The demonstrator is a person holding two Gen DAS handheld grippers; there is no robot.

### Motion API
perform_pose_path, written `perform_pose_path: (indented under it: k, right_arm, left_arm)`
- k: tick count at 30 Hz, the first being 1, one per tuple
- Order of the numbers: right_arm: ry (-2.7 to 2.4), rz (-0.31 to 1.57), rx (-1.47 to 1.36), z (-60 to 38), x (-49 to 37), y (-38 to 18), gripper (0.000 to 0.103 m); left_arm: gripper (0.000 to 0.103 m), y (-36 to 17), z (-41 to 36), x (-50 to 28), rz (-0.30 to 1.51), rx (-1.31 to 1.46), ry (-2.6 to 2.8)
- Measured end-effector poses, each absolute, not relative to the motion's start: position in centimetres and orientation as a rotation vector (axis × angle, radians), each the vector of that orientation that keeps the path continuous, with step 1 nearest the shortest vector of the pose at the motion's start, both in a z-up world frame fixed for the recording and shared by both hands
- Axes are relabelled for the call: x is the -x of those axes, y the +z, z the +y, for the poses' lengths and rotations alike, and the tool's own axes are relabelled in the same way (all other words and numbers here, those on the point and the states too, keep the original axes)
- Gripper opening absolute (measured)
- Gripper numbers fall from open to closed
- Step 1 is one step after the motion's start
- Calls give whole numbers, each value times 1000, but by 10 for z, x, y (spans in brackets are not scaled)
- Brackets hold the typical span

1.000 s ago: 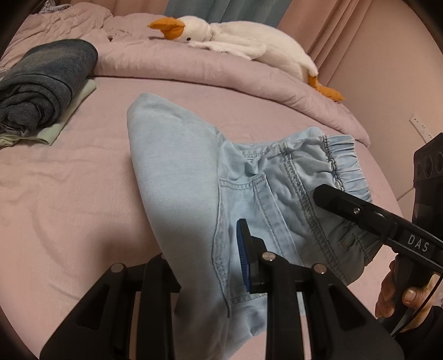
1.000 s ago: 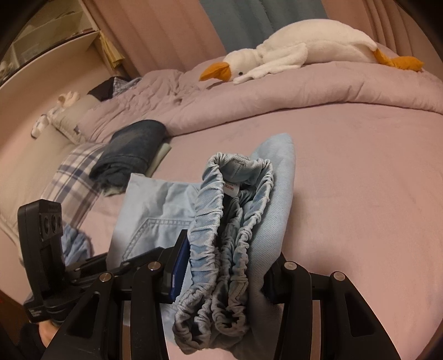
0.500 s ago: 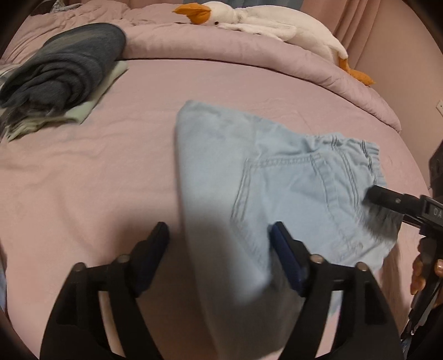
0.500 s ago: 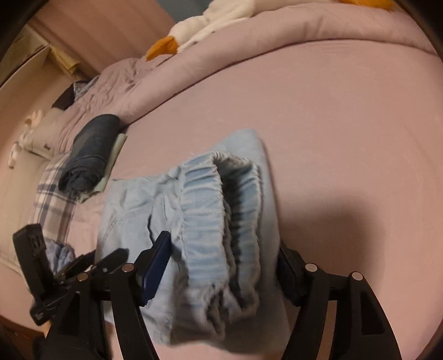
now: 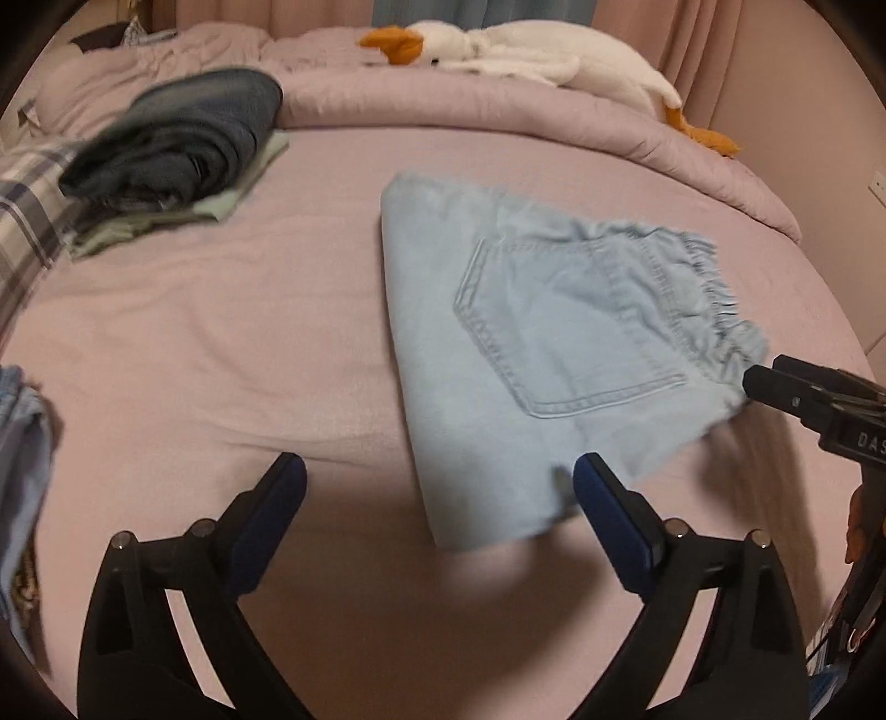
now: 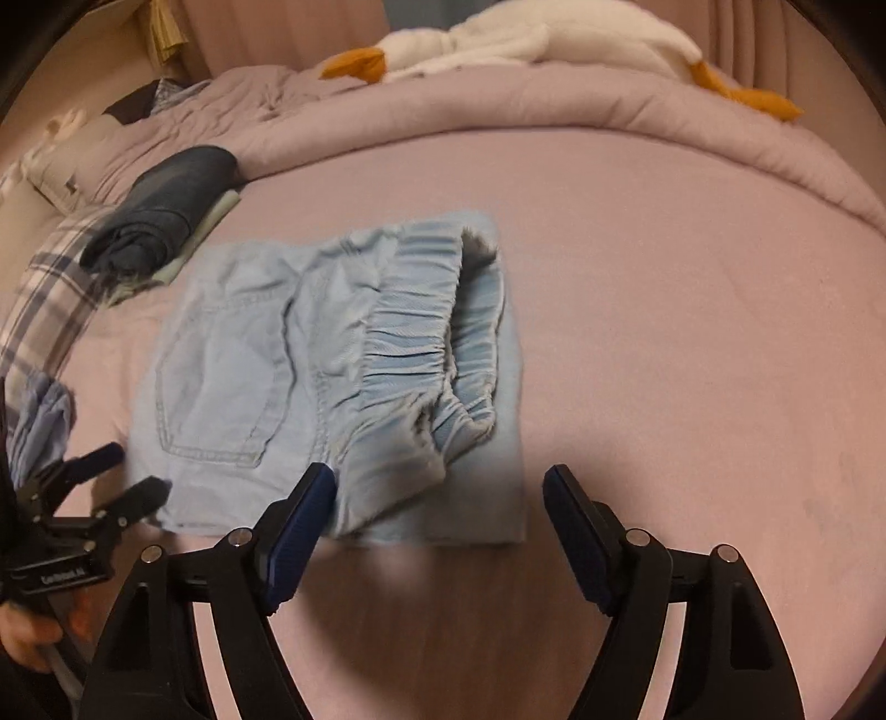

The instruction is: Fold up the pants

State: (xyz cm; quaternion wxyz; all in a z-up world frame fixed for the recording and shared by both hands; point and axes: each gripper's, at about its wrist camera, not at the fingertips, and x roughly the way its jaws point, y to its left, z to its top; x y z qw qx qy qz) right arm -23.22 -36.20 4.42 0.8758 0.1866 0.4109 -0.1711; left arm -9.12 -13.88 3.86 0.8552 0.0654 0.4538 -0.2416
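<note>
The pants (image 5: 531, 343), light blue denim, lie folded into a compact rectangle on the pink bed sheet (image 5: 210, 343), near the middle of the bed; a back pocket (image 5: 559, 332) faces up, and the gathered elastic waistband (image 6: 437, 332) forms the edge on the right hand-held gripper's side, standing slightly open rather than pressed flat; the image is blurred, so finer creases cannot be resolved. The left hand-held gripper (image 5: 437, 487) is spread wide, its jaws having just been opening; the near corner of the pants sits beside its right-side finger, but neither blue pad (image 5: 609, 509) presses on the cloth. The right hand-held gripper (image 6: 440, 498) also stands wide, its jaws having just been opening; the near edge of the pants lies between and just ahead of its fingertips, with no pad bearing on it. Both hand-held grippers point down at the sheet; each appears at the side of the other's view. A dark folded garment (image 5: 183, 133) rests on a pale green one (image 5: 221, 205) toward the left far side of the bed, well apart from the pants; a rolled pink duvet (image 6: 554, 105) borders the far edge; a white plush goose (image 5: 531, 50) with an orange beak lies on it; plaid cloth (image 6: 50, 293) shows at the left.
</note>
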Motion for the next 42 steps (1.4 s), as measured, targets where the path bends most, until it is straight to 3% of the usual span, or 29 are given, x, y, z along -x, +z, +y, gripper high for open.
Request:
perform_pose_path:
  k: [4,6,14,42]
  right_arm:
    - [-347,821,-329,-344,248,70,84]
    - [-344,803,-305,-333,256,82,97]
    - [-367,735,-251,-318,270,111,102]
    - [-391,713,-259,-292,278,119,102]
  left_arm:
    - [100,63,-138,108,934,-114,-517]
    - [102,73,-139,114,906,-114,-520]
    - [103,108,-130,136,884,-61,-471]
    - [103,121,-132,161,834,-143,-354]
